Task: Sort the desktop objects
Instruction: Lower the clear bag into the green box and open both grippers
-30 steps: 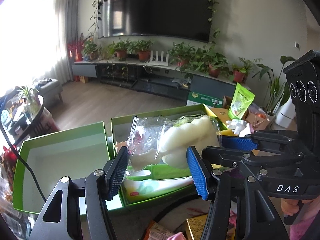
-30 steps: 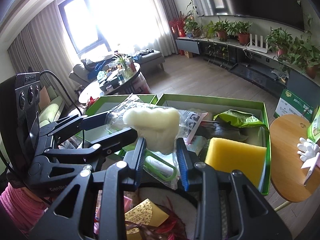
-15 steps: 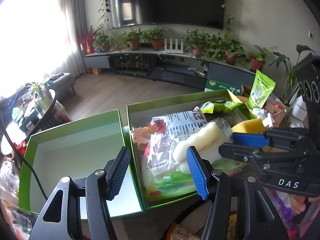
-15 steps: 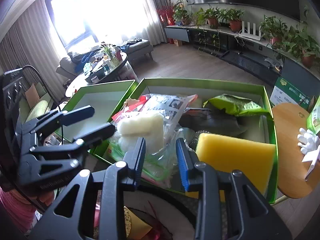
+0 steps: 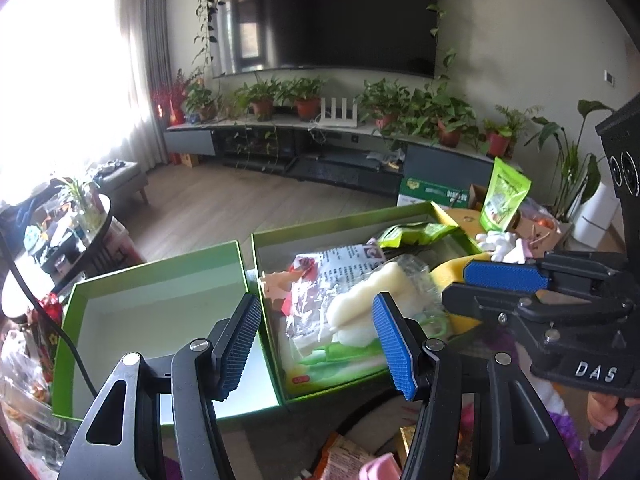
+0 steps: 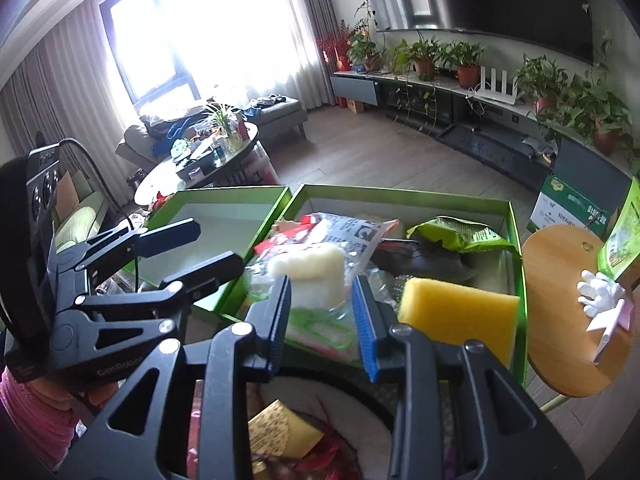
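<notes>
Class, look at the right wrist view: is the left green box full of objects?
No: the left green box shows only its bare white floor.

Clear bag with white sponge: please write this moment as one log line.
clear bag with white sponge: lying in right green box | left hand-held gripper: open | right hand-held gripper: open

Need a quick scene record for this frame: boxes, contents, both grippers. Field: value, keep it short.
left box: green, white inside, nothing seen in it
right box: green, crowded
right box contents: clear bag with white foam piece, yellow sponge, green snack pouch
left gripper: open, nothing between the pads
right gripper: open, narrow gap, holds nothing
side table: round, wooden, right of the boxes
</notes>
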Tool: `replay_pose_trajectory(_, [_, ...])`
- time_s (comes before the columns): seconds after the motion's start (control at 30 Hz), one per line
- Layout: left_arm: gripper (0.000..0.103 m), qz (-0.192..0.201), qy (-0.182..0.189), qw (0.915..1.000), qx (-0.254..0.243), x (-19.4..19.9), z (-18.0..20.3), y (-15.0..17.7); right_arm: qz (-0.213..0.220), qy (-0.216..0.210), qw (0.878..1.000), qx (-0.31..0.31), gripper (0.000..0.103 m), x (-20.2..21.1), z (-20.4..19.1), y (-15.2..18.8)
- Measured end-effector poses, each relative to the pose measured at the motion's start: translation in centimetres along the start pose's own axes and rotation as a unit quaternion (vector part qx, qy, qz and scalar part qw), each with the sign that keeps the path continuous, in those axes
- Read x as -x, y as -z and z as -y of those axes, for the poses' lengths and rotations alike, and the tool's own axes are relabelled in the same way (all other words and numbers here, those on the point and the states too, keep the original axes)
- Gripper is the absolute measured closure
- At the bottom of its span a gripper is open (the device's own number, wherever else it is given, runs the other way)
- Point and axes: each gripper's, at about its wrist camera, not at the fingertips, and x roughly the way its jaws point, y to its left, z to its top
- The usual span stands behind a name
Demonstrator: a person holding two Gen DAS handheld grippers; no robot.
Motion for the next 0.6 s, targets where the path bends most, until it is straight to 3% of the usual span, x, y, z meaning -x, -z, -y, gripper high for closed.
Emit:
replay_pose_trajectory(0.33, [0.044,0.038,0.014,0.9992,0.004,5.7,0.5,0.1,0.032,-0.002,0.999,0.03,0.07,5.5,-3.9,0.2])
replay_pose_trajectory(0.6, [0.038,0.056,0.008,0.9984,0.001,9.9,0.7,3.2,0.039,-0.017,0.998,0.052,0.068,9.1,-7.7,3.4])
